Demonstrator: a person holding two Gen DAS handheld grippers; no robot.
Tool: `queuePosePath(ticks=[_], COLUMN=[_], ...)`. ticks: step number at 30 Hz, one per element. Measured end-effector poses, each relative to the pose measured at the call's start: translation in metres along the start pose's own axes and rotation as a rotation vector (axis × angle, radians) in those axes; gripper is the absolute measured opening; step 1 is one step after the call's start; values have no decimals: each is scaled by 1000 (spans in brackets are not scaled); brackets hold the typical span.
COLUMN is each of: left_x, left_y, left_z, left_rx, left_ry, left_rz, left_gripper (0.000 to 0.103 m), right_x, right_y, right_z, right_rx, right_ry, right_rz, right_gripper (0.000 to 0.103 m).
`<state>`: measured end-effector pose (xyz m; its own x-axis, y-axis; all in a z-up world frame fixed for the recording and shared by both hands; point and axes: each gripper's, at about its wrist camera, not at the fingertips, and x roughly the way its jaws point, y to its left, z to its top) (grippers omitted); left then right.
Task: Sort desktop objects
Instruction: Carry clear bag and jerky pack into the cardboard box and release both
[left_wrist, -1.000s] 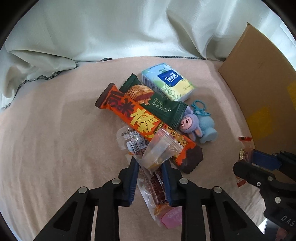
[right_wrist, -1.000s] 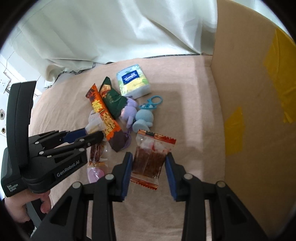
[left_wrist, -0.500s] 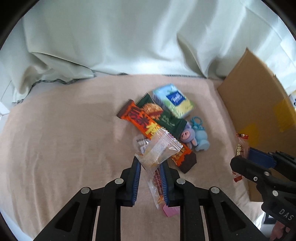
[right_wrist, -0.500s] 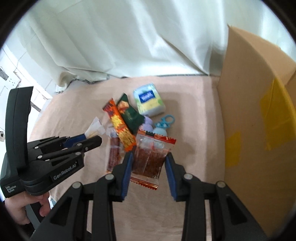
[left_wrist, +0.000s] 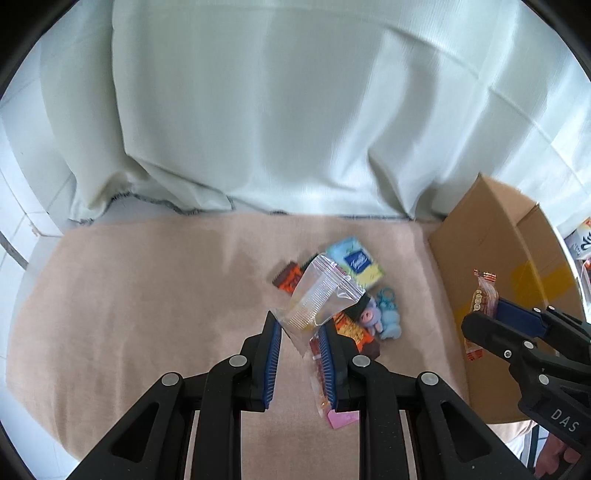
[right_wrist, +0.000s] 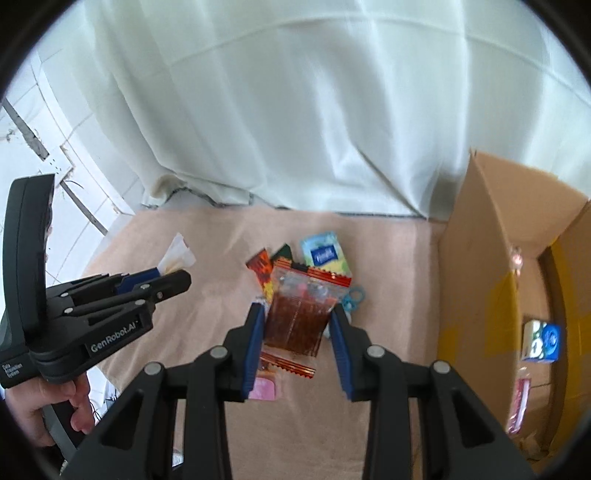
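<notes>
**Both grippers hold packets above the pile**

Left wrist view: the left gripper (left_wrist: 298, 334) pinches a clear zip bag (left_wrist: 320, 297) by its lower corner, above the snack pile (left_wrist: 343, 295).

Right wrist view: the right gripper (right_wrist: 297, 325) clamps a red-edged snack packet (right_wrist: 300, 317) between its pads, beside the cardboard box (right_wrist: 476, 280).

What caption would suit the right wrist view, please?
Right gripper holds a red-edged snack packet above the pile, beside the open cardboard box.

Both grippers point steeply downward, side by side. The left gripper (left_wrist: 300, 334) is clamped shut on a thin packet; the right gripper (right_wrist: 297, 328) seems closed around a wider one.
</notes>
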<state>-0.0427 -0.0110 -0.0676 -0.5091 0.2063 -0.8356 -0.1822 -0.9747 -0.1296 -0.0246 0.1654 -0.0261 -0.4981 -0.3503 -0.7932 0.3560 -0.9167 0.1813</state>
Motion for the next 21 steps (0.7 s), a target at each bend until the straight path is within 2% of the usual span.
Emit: queuePosePath(ticks=[12, 21], left_x=[-48, -60], left_y=[-14, -55], left_z=[29, 55], left_rx=[23, 95], left_ry=[-104, -143], left_rz=[-6, -39], left_gripper=[22, 22], right_x=[-39, -68], right_y=[-3, -26], right_z=[18, 27], right_rx=[-16, 3], right_ry=[-99, -158], right_rz=[-9, -66], right_gripper=[40, 40])
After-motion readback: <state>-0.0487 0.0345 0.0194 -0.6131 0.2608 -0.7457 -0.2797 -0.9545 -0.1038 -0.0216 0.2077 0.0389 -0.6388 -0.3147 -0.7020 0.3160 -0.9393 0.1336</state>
